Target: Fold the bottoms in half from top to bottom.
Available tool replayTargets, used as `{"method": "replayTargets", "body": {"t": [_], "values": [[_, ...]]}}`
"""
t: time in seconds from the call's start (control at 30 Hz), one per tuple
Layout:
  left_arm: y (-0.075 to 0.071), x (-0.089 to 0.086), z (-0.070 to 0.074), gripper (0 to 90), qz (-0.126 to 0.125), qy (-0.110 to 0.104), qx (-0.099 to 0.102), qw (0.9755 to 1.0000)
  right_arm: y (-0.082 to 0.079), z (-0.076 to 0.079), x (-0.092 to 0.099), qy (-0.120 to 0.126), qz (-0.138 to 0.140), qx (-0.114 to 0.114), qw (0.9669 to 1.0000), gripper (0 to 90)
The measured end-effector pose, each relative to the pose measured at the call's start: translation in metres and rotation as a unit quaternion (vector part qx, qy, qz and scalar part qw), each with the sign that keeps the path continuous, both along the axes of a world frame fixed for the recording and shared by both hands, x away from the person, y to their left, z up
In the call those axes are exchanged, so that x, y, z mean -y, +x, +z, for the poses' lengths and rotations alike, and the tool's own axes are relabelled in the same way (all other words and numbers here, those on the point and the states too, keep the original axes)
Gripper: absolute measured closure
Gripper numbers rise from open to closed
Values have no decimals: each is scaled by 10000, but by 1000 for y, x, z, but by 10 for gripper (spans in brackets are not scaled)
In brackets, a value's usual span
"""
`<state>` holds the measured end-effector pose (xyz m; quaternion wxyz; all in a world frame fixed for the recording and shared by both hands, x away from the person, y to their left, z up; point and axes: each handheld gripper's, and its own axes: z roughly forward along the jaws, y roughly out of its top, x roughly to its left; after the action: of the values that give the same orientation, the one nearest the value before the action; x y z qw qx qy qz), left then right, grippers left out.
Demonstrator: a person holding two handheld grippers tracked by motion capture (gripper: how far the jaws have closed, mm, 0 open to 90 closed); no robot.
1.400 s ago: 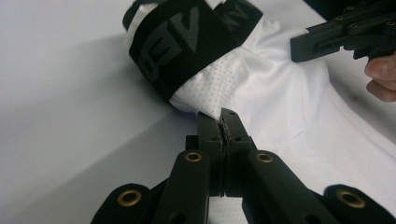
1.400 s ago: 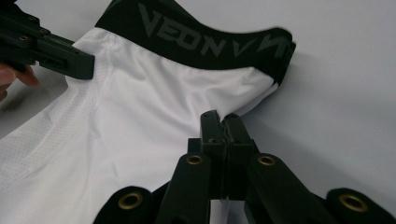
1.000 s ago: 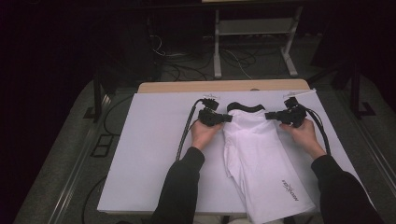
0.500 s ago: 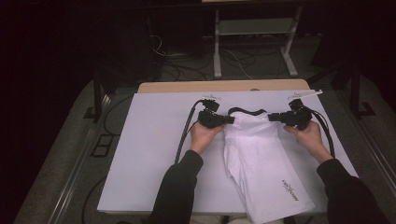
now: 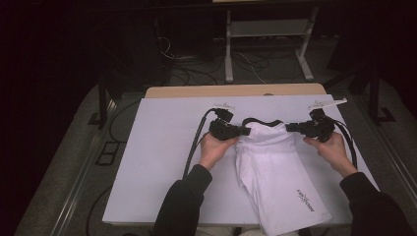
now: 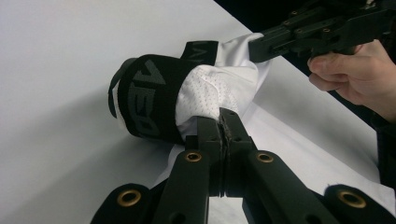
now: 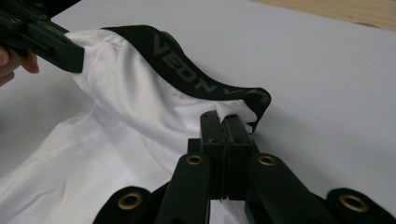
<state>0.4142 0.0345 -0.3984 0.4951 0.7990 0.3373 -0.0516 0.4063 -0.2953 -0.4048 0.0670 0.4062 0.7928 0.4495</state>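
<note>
Your left gripper (image 5: 242,131) has its jaws pressed together on the white shorts (image 5: 275,182) — they pinch the mesh fabric just below the black waistband (image 6: 147,98), which bunches right beyond the jaw tips. Between your two grippers the waistband edge spans across, raised off the white table cover (image 5: 162,162), and the rest of the garment trails back toward you. Your right gripper (image 5: 291,127) is clamped too — its jaws nip the opposite waist corner, the lettered band curling just past the tips.

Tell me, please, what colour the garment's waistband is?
Black, with faint grey lettering; the waistband shows best in the right gripper view.
</note>
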Motion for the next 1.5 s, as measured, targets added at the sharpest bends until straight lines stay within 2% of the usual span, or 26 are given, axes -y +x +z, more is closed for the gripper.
{"method": "replayTargets", "body": {"t": [0.2,0.63,0.77,1.23,1.5], "values": [[-9,2,5,879,-150,-65,-4,9999,-8,1,3,50,94,-59,9999,873],[-27,9,7,878,-490,-168,-70,9986,-21,1,8,66,266,-129,9995,873],[-33,11,5,879,-583,-230,-126,9980,-27,1,10,73,292,-137,9995,873],[-52,19,2,879,-911,-217,-204,9954,-41,-4,15,47,394,-208,9990,873],[-64,22,-2,879,-1092,-216,-324,9933,-50,-6,15,-27,468,-244,9986,873]]}}
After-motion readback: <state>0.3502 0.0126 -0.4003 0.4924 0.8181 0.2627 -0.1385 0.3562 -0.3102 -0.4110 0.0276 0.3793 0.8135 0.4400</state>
